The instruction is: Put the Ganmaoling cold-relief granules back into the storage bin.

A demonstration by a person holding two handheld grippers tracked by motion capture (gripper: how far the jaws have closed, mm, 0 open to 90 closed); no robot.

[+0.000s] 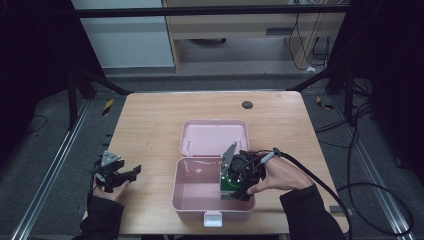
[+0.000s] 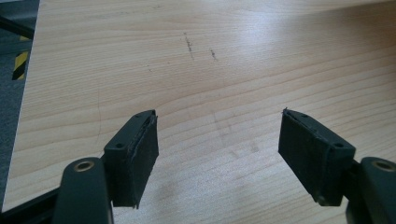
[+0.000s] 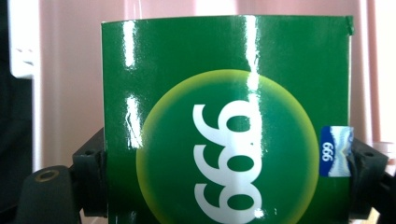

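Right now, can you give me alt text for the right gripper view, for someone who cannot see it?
A glossy green cardboard box with a yellow-green circle and white "999" seen upside down is clamped between the right gripper's two black jaws. Behind it is the pale pink plastic wall of the open storage case.

You can read one marking: on the green box (image 3: 224, 126), in the right gripper view, large white digits "999" stand upside down inside a yellow-green circle on its glossy front face. At that face's right edge, a small blue sticker (image 3: 335, 151) carries the same "999" in white, turned sideways. You find no other legible text.
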